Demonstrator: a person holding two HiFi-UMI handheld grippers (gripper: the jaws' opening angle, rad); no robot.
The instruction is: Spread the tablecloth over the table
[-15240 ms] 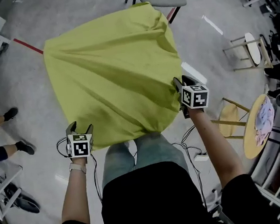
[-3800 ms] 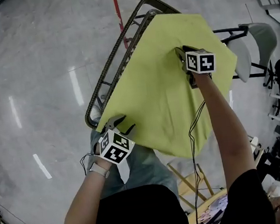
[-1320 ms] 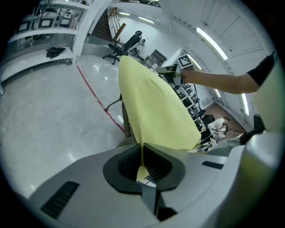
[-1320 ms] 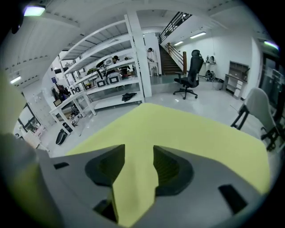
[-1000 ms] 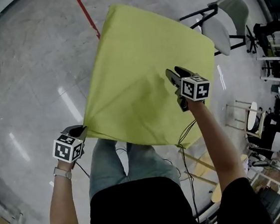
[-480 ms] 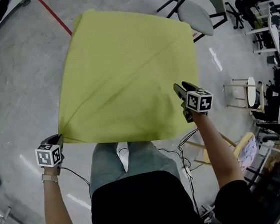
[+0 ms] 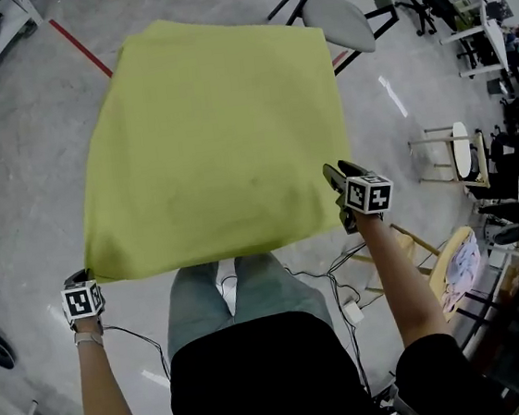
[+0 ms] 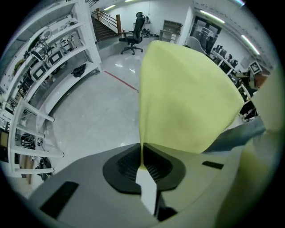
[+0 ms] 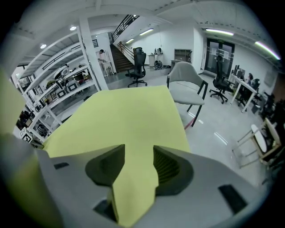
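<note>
- The yellow-green tablecloth (image 7: 205, 134) lies spread out flat in front of the person, smooth and nearly square. What is under it is hidden.
- The left gripper (image 7: 83, 273) sits at the cloth's near left corner. In the left gripper view its jaws are closed tight on the tablecloth (image 8: 182, 98), and the thin edge of the cloth runs straight down into the pinch of the left gripper (image 8: 142, 155).
- The right gripper (image 7: 337, 172) is at the near right corner. In the right gripper view its jaws stand partly apart, and a thick fold of the tablecloth (image 9: 124, 120) fills the gap of the right gripper (image 9: 139, 156). The fold touches both pads, so the gripper is clamped on the cloth.
- A grey chair (image 7: 349, 10) stands just beyond the cloth's far right corner.
- A red floor line (image 7: 81, 47) runs on the grey floor off the far left corner.
- A wooden stool (image 7: 454, 156) stands well apart to the right.
</note>
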